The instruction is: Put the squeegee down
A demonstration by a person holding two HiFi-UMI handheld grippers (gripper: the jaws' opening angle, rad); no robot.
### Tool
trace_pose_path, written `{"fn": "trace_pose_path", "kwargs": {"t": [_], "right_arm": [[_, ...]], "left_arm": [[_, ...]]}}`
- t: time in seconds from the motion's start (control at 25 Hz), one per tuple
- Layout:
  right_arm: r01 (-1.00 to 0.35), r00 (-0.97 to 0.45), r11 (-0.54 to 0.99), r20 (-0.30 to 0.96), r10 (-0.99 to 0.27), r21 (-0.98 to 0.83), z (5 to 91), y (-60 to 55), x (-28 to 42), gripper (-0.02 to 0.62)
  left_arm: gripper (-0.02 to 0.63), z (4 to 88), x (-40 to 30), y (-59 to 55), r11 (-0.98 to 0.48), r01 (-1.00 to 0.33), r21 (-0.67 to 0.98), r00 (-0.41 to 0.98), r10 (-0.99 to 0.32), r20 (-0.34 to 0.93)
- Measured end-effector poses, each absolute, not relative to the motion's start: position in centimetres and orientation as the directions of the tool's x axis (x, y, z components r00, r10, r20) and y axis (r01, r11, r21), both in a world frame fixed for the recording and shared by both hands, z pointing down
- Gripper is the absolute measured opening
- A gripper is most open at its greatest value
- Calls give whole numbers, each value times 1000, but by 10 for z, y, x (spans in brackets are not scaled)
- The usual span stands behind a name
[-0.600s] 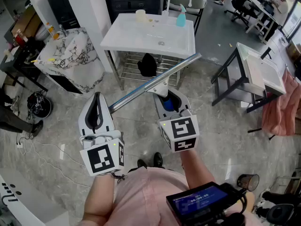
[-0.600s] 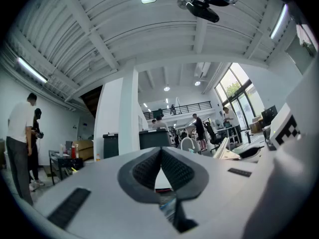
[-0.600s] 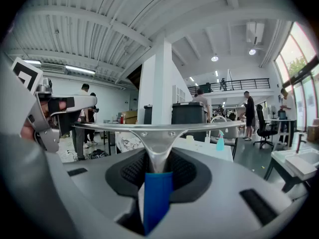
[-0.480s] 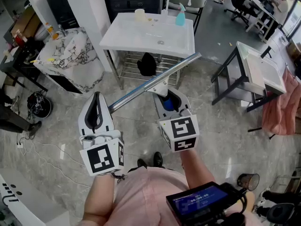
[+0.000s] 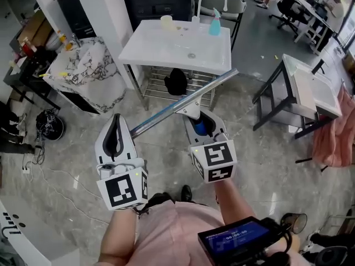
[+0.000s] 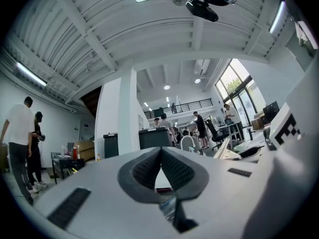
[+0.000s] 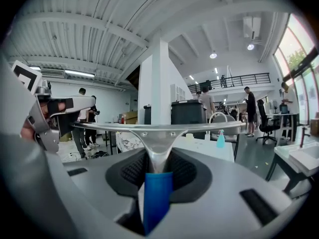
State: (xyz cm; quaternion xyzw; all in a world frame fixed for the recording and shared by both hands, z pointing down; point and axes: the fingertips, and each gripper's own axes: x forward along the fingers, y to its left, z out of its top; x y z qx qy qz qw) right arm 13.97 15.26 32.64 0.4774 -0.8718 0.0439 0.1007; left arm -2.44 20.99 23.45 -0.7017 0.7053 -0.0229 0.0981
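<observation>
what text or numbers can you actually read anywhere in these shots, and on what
Nothing can be read for certain.
Dark screen at the bottom of the head view: a row of light digits, too blurred to read.
White panel at the lower left: black marks, cut off, unreadable.
Marker cubes: black-and-white square patterns, no words.

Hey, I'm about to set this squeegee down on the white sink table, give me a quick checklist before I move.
1. Grip: right gripper is closed on the squeegee by its blue handle: ok.
2. Left gripper free: jaws together, nothing between them: ok.
3. Landing spot: the white sink table is bare in front; cup and spray bottle stand at the back: ok.
4. Squeegee above the table: it seems short of the front edge: not ok.
5. Blade end clear of the left gripper: they are close: cannot tell.
</observation>
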Motion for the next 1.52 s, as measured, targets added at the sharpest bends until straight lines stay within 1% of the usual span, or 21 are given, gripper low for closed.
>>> {"fn": "trace_pose_path", "kwargs": {"t": [0.16,0.4,0.6,0.8,1.12,1.24,1.52], "right_arm": [[-830,-541,558,233,-808,8,333,139,138,104],[-817,-556,576,254,-791,4,344,109,117,106],[-812,-563,584,282,-777,-13,369,66,82,106],[-808,-564,588,326,-759,-30,393,1,33,105],[-834,-526,551,326,-786,-16,381,-102,-21,104],[-850,-501,526,309,-808,-3,369,-133,-30,104],[-876,-463,483,291,-837,-4,358,-178,-31,104]], "left_arm": [[9,243,-25,202,31,-984,-176,-17,-996,-84],[9,251,-49,175,64,-983,-173,-51,-996,-76],[9,274,-90,130,78,-986,-150,-70,-996,-57],[9,294,-146,55,76,-989,-126,-72,-997,-35],[9,285,-203,-56,11,-993,-115,-7,-999,-32],[9,277,-210,-88,-34,-992,-120,39,-999,-36],[9,275,-215,-136,-75,-989,-126,80,-996,-40]]}}
